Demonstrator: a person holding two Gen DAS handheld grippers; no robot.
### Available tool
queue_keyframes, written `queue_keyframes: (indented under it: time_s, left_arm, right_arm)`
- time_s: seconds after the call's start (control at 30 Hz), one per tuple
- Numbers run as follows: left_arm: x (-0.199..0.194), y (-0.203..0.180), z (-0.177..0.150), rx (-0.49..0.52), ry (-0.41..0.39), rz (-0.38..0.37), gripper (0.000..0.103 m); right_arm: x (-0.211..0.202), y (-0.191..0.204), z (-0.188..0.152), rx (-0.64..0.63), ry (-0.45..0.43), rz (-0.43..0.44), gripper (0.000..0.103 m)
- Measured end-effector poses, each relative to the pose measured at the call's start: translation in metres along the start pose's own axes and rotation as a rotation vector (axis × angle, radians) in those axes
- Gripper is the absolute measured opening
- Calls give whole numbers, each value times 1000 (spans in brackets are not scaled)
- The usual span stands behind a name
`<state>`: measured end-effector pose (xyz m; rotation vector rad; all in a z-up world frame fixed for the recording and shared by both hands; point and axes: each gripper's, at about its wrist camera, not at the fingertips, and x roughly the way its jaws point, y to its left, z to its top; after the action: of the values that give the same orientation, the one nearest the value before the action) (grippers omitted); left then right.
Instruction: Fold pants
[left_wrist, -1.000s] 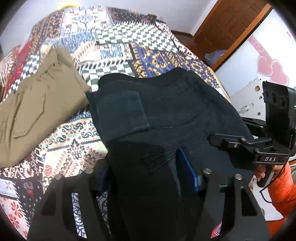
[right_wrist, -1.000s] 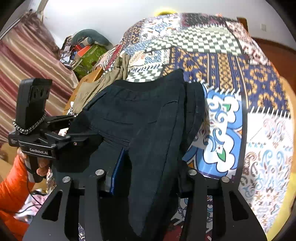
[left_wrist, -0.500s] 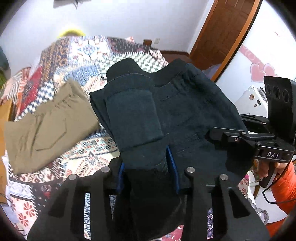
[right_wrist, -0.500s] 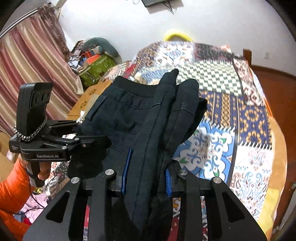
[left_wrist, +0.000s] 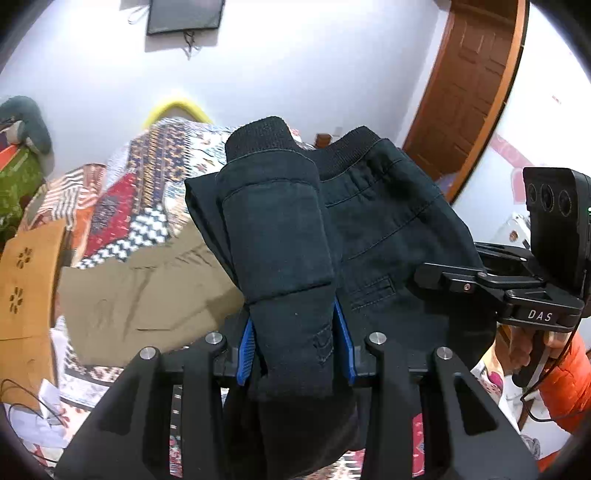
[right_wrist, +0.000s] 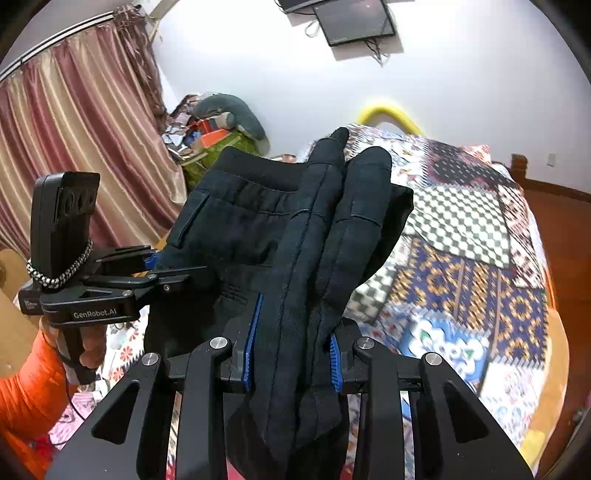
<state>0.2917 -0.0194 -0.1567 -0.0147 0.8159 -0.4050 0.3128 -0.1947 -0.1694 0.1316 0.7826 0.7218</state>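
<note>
Only left view: khaki pants (left_wrist: 147, 295) | right view: curtain (right_wrist: 74, 147)

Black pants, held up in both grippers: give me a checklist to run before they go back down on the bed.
1. Left gripper jaws shut on the black pants: ok, cloth is pinched between the blue pads.
2. Right gripper jaws shut on the pants: ok, a bunched fold sits between its pads.
3. Pants lifted off the patterned patchwork bedspread: cannot tell, the lower part hangs out of view.
4. Layers lying flat: not ok, the ribbed cuffs stick up and the cloth is bunched.
5. Folded khaki trousers out of the way: cannot tell.
</note>
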Motion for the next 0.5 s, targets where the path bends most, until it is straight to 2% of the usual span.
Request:
queue_keyframes:
  time_s: [0.5]
  left_arm:
    - [-14, 106, 19, -101, -62, 104, 37]
  right_arm:
    - [89, 41, 51, -84, 12, 88, 28]
